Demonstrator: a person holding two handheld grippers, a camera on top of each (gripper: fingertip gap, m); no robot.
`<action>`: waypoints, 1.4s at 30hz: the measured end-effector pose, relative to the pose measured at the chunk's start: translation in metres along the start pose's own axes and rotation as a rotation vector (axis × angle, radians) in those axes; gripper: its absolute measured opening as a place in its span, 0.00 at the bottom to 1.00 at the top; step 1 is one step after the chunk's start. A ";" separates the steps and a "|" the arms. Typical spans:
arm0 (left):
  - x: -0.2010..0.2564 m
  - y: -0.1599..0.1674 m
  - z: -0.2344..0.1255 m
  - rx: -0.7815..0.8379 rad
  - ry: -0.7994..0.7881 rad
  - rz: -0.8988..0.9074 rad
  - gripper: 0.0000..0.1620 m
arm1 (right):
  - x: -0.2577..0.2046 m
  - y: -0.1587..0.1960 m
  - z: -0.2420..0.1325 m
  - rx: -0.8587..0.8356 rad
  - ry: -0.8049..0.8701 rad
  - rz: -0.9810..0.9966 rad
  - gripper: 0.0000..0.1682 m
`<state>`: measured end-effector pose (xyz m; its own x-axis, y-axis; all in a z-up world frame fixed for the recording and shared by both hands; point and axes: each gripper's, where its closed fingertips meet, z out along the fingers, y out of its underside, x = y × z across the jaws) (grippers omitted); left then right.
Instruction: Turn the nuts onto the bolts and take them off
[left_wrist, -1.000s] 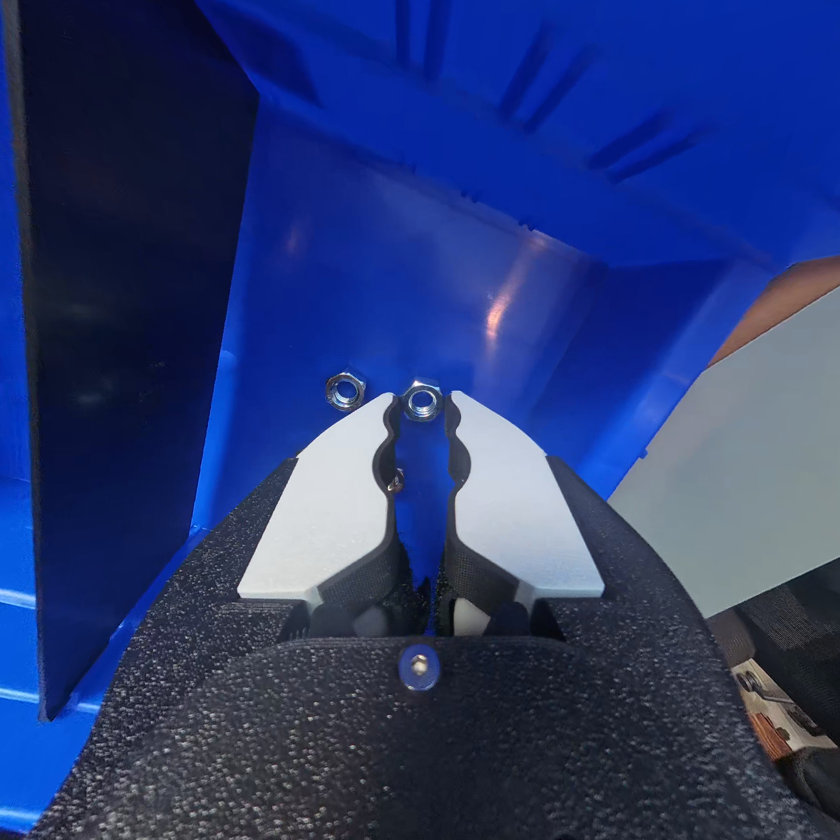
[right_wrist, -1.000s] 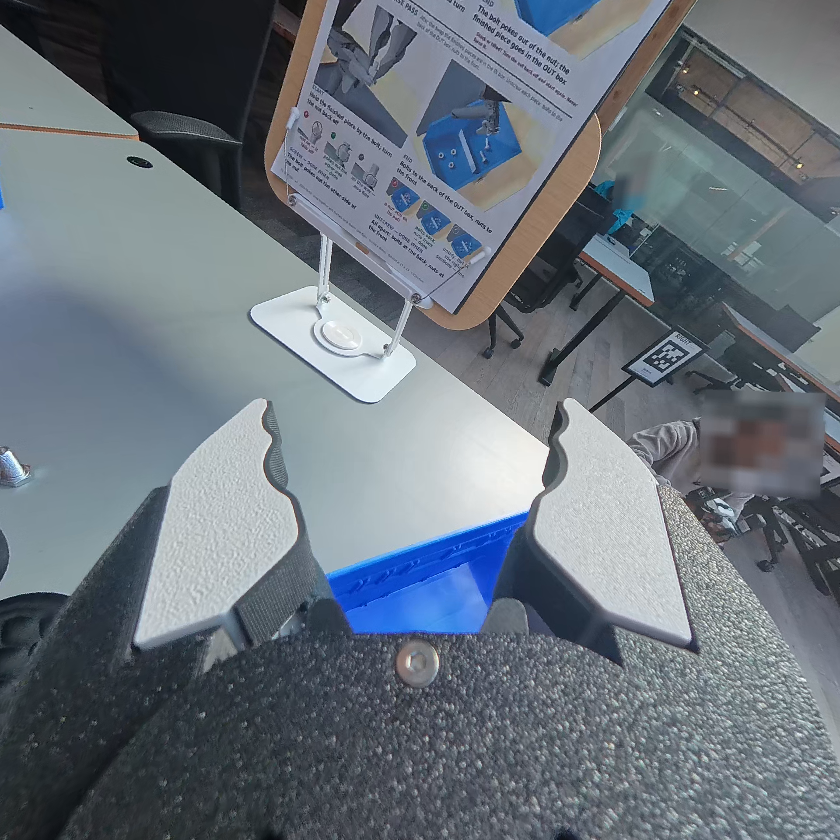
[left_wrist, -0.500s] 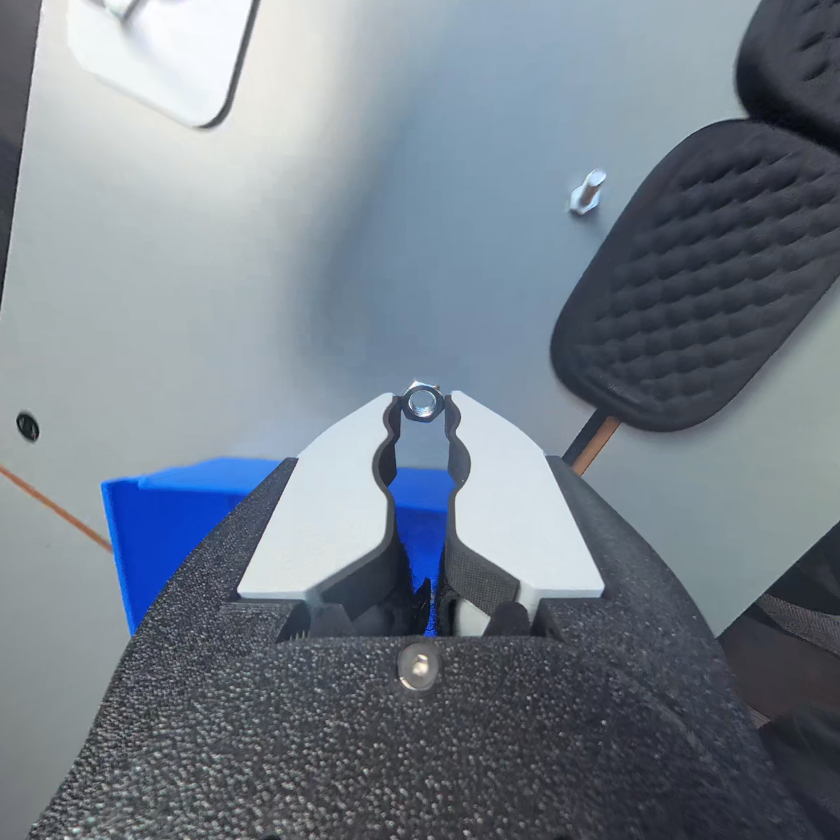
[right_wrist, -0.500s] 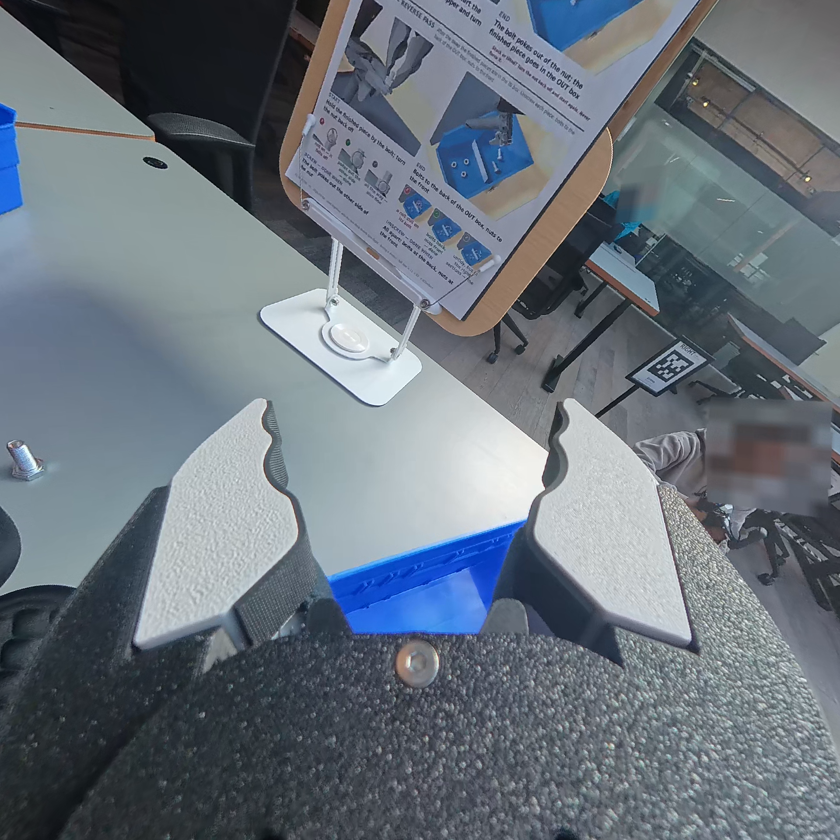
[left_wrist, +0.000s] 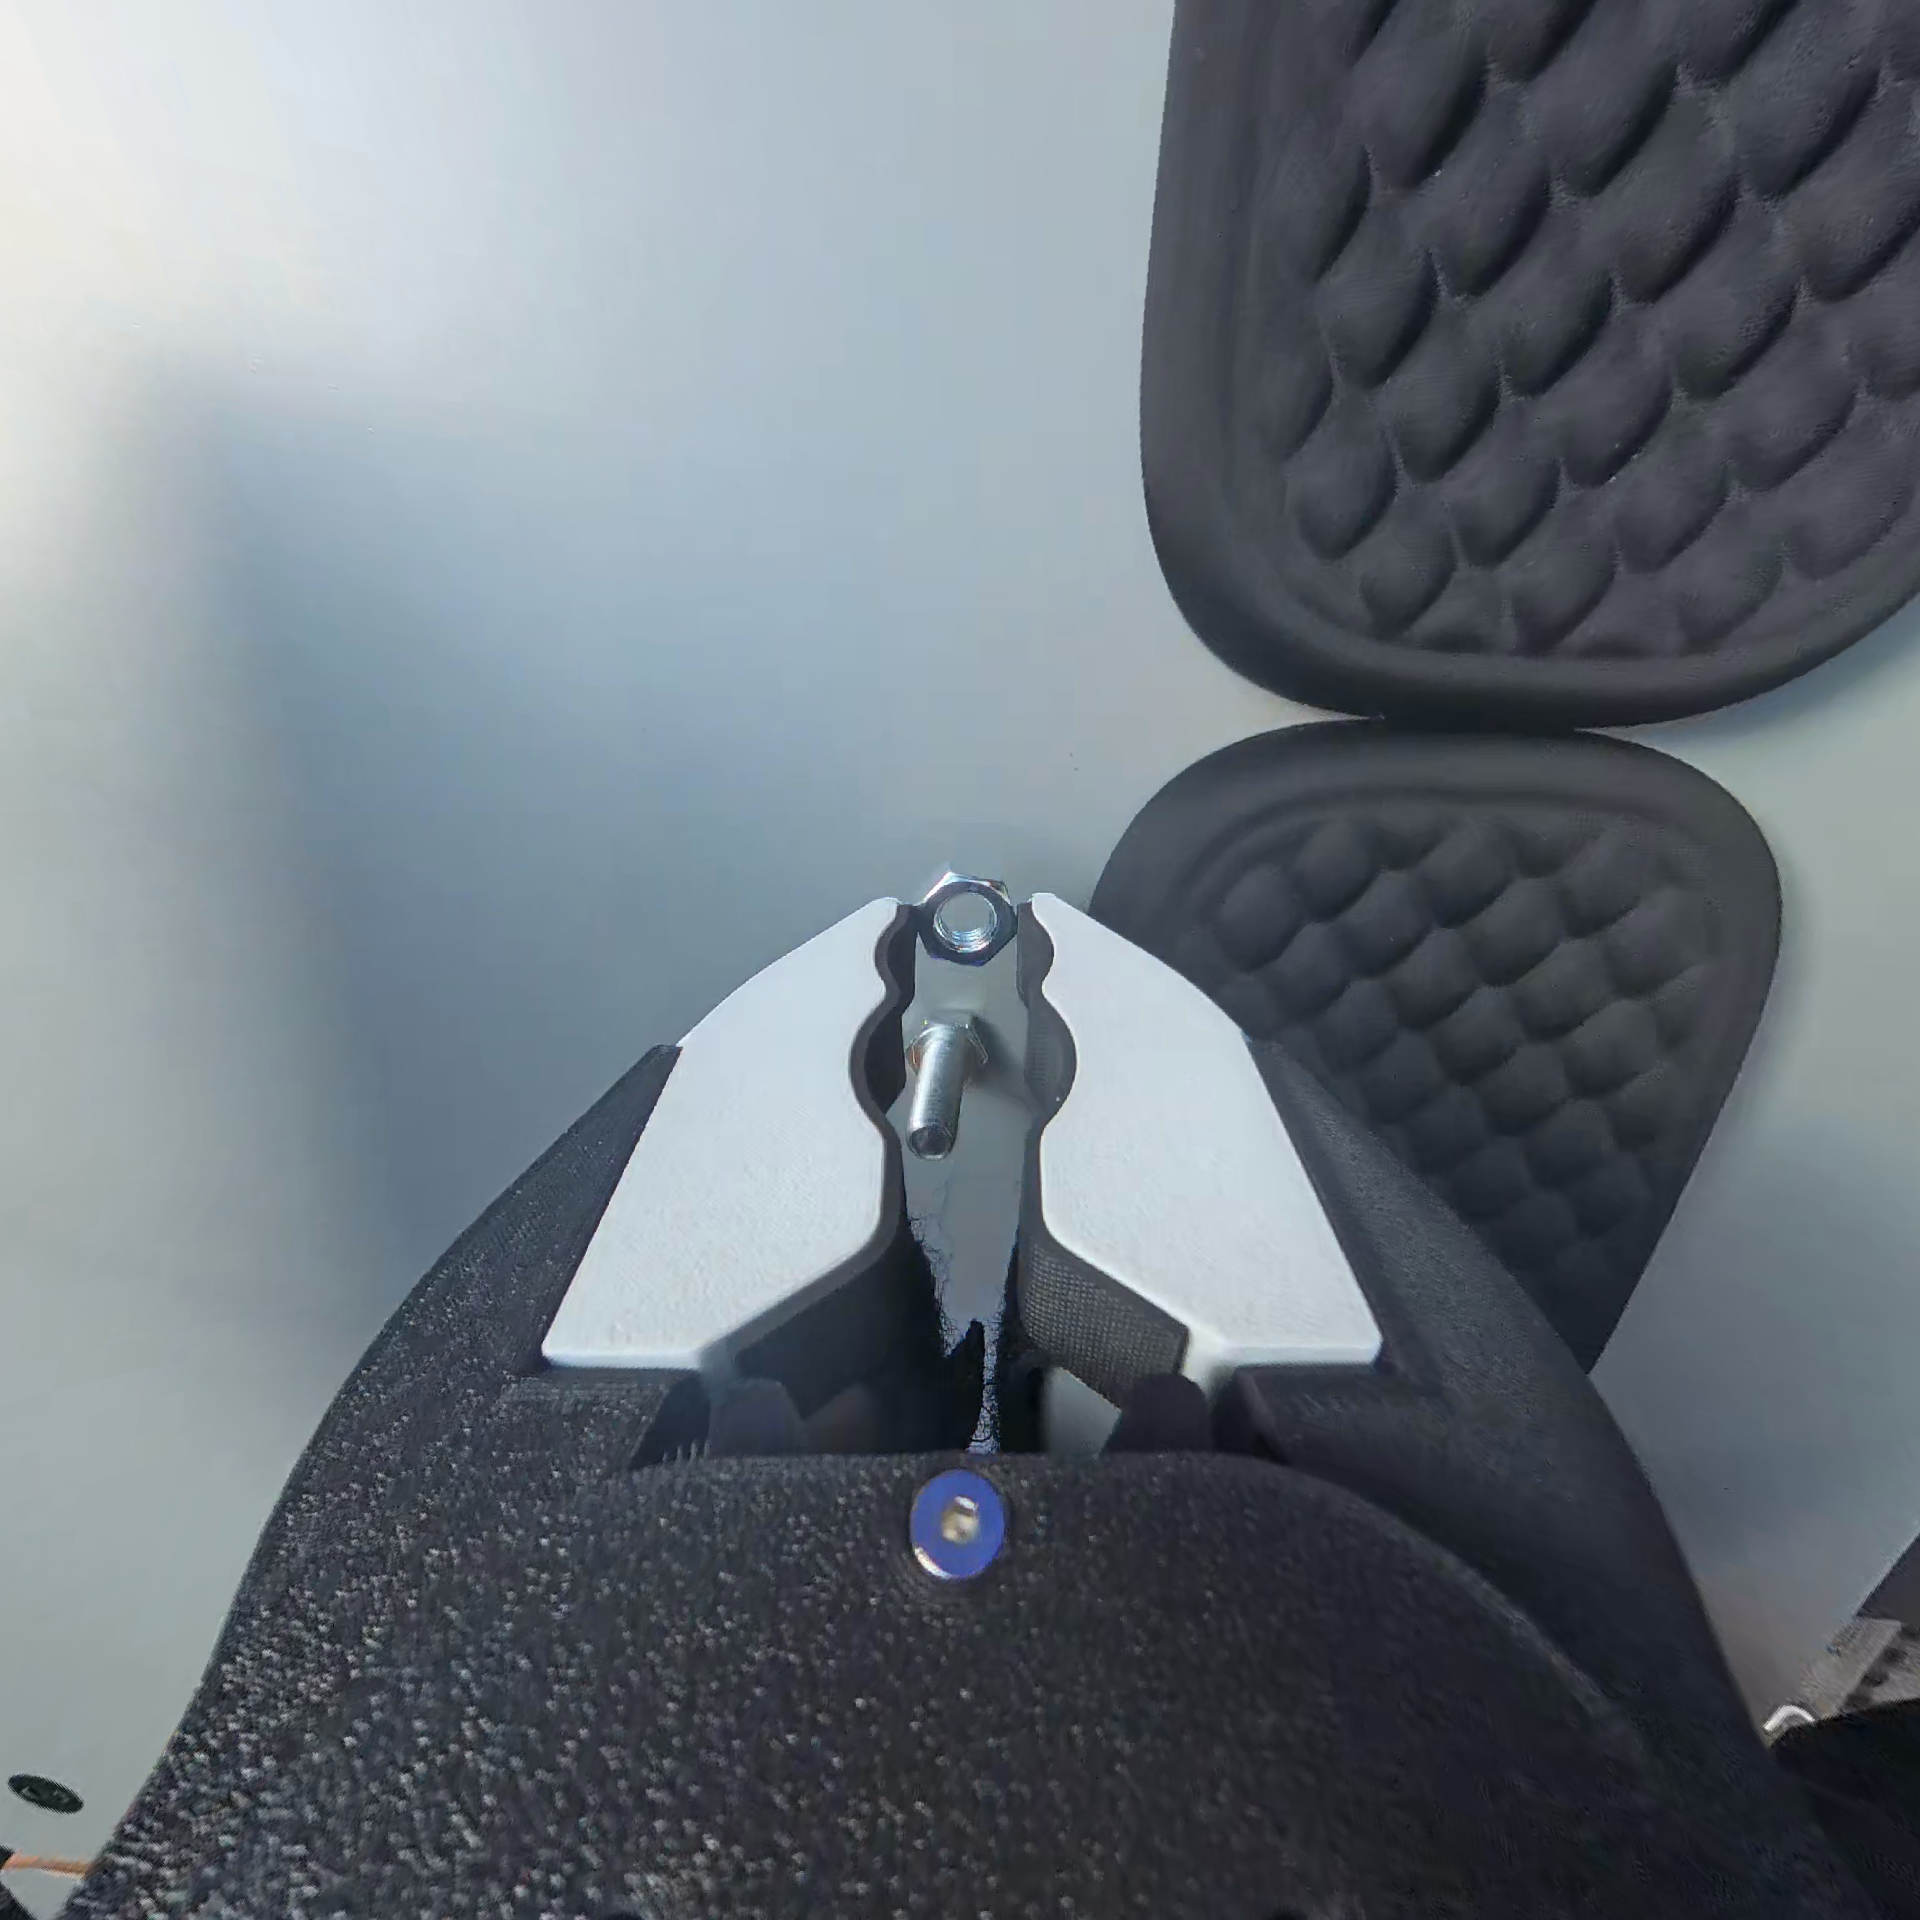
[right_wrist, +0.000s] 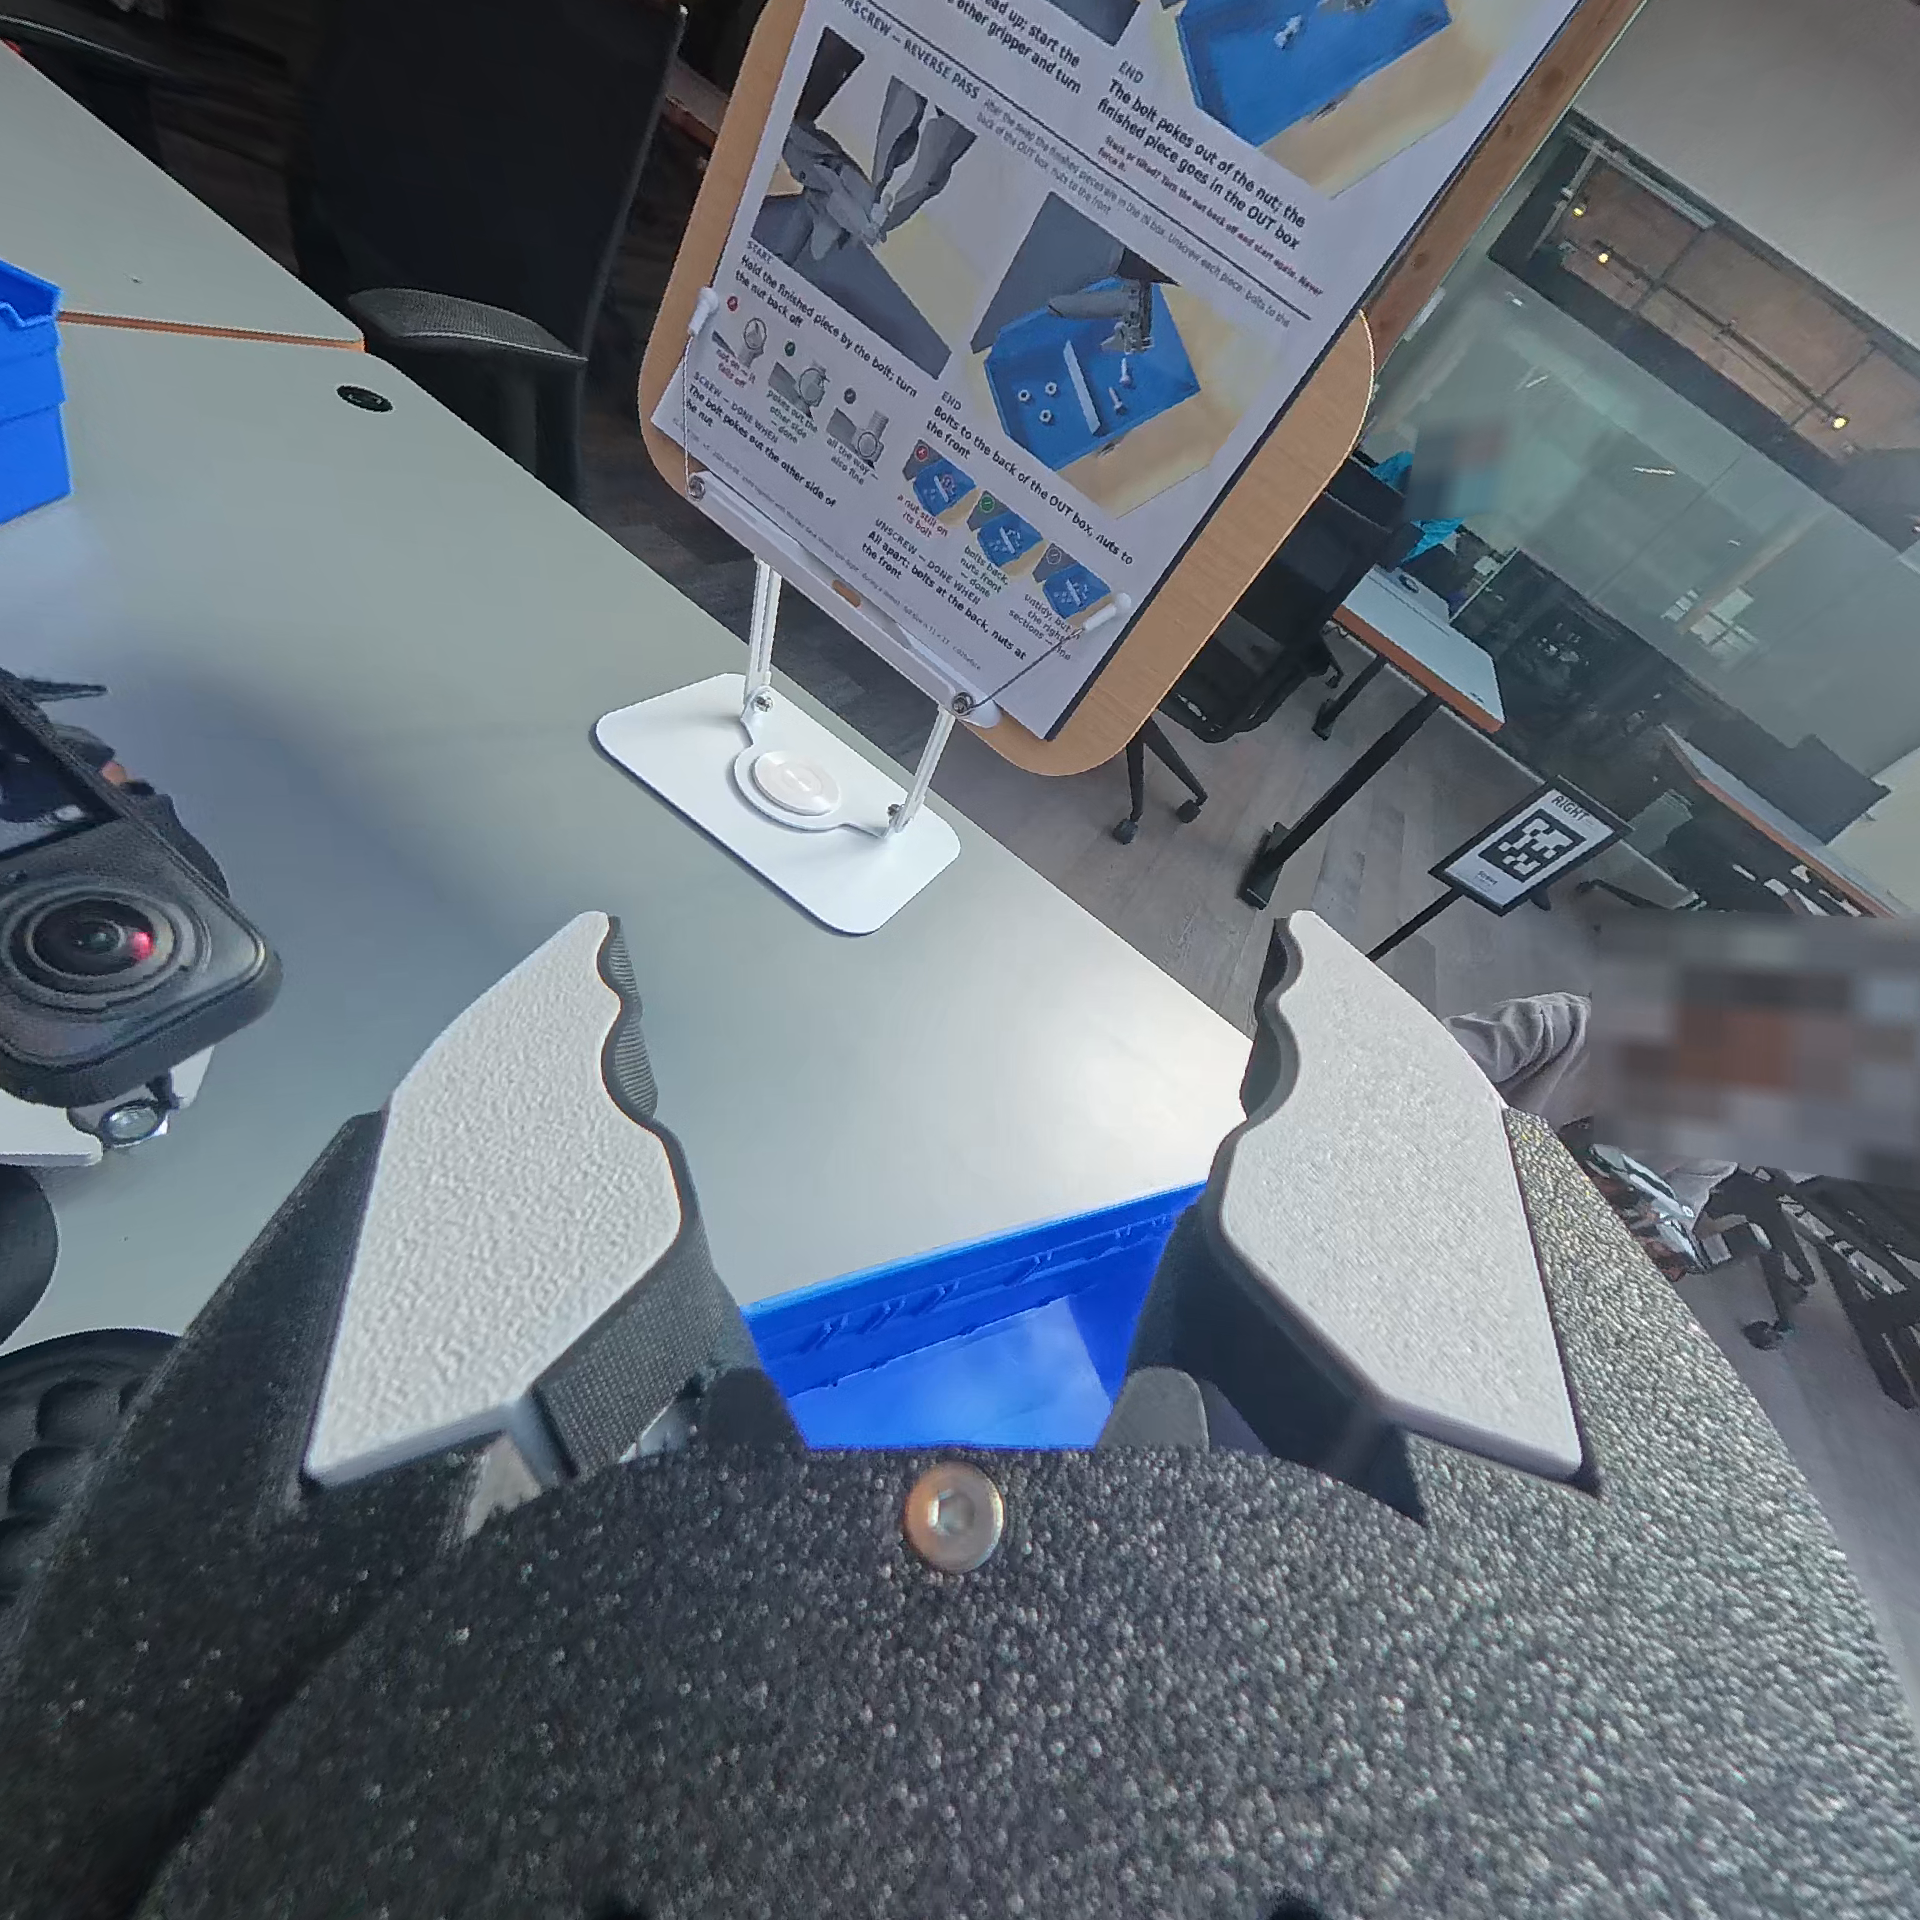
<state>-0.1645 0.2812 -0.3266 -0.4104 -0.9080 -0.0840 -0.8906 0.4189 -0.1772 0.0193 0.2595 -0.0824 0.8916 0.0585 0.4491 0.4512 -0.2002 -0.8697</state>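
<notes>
My left gripper (left_wrist: 966, 920) is shut on a silver hex nut (left_wrist: 967, 927), held at the fingertips with its hole facing the camera. Below it, seen through the gap between the fingers, a silver bolt (left_wrist: 932, 1081) stands on its head on the grey table (left_wrist: 520, 520), threaded end up. The nut is above the bolt and apart from it. My right gripper (right_wrist: 945, 966) is open and empty over the table edge. The left gripper's camera body (right_wrist: 104, 956) shows at the left of the right wrist view.
Two black quilted pads (left_wrist: 1538, 343) (left_wrist: 1455, 997) lie on the table right of the bolt. A blue bin (right_wrist: 956, 1340) sits under my right gripper. An instruction board on a white stand (right_wrist: 997, 343) stands behind it. Another blue bin (right_wrist: 26, 384) is far left.
My left gripper lifted the nut out of the blue bin and carried it over the table to above the standing bolt. My right gripper stayed open, shifting only slightly.
</notes>
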 end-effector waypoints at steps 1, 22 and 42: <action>0.000 -0.001 0.005 -0.013 0.005 0.002 0.11 | 0.001 0.000 0.000 0.001 0.001 0.001 0.67; -0.001 -0.002 0.019 -0.032 0.051 -0.021 0.16 | 0.002 0.001 -0.001 -0.001 0.005 0.001 0.67; -0.030 -0.027 -0.152 1.341 -0.241 -0.157 0.59 | -0.033 0.000 0.018 -0.059 -0.087 -0.097 0.67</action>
<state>-0.1578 0.2964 -0.1699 -0.1567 -0.9806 -0.1176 0.0032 0.1186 -0.9929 -0.0094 0.2749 -0.1006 0.8453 0.1643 0.5084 0.5343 -0.2468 -0.8085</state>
